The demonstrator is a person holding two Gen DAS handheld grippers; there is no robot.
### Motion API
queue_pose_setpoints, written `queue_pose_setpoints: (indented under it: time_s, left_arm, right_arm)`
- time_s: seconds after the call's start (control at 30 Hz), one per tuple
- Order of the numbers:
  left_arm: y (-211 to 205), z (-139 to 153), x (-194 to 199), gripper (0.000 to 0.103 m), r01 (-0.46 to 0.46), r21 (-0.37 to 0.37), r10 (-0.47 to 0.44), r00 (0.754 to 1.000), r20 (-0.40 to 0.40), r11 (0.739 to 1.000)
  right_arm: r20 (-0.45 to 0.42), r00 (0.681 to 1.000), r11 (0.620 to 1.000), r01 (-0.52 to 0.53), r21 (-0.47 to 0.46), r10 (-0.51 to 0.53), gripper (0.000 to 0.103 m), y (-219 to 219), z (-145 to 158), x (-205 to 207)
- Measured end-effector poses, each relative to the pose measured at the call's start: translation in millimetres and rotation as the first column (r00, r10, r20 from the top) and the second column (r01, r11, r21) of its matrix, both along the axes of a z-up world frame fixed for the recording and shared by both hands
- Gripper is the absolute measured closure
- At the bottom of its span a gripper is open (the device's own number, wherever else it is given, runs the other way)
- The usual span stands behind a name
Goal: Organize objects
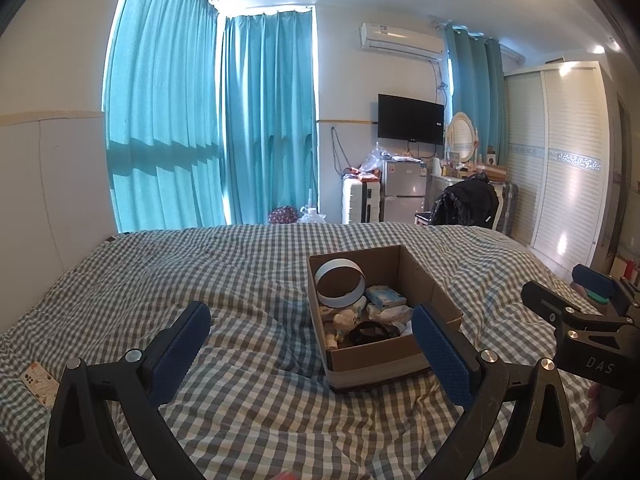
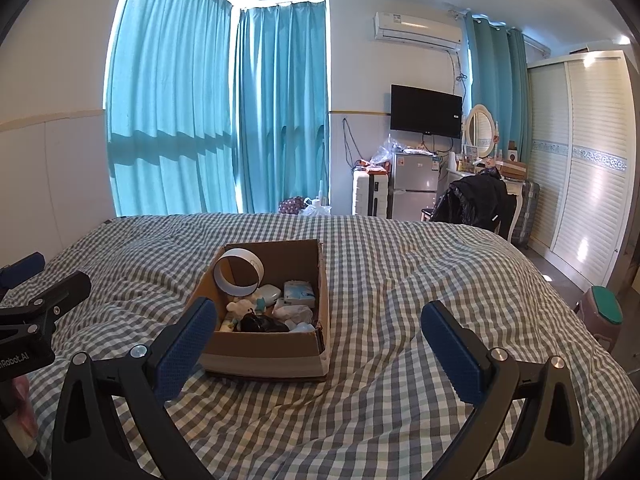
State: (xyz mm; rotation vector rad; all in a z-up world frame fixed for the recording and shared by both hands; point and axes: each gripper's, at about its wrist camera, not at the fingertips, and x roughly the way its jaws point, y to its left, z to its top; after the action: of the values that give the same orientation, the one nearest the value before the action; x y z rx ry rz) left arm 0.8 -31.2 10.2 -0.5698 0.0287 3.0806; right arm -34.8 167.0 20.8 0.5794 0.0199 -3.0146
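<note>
A brown cardboard box (image 1: 432, 288) (image 2: 260, 350) rests on the checked bedspread. Inside it lie a white ring (image 1: 340, 280) (image 2: 239, 271), a tissue pack (image 1: 385, 297) (image 2: 299, 291), a small plush toy (image 1: 345, 320) (image 2: 242, 307), a black item (image 1: 370, 332) (image 2: 258, 324) and white cloth bits. My left gripper (image 1: 310, 346) is open and empty, its right finger in front of the box's near right corner. My right gripper (image 2: 320, 340) is open and empty too, with its left finger at the box's near left corner. Each view catches the other gripper at its edge.
The checked bedspread (image 1: 256, 272) (image 2: 420, 272) covers the bed all around the box. A patterned phone case (image 1: 38, 382) lies at the near left. Beyond the bed are teal curtains (image 1: 208, 120), a small fridge (image 1: 403, 190), a chair with a black jacket (image 2: 472, 200) and a wardrobe (image 2: 592, 168).
</note>
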Motion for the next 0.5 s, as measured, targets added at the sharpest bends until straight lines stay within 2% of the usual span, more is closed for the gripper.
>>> queue_pose_setpoints:
  time_s: [0.5]
  left_arm:
    - [1.3,-0.8,1.8,0.000,0.001,-0.006,-0.001,1.000,0.001,1.000]
  right_arm:
    - [0.004,1.000,1.000,-0.001,0.003,0.001,0.000,-1.1,0.1,0.6]
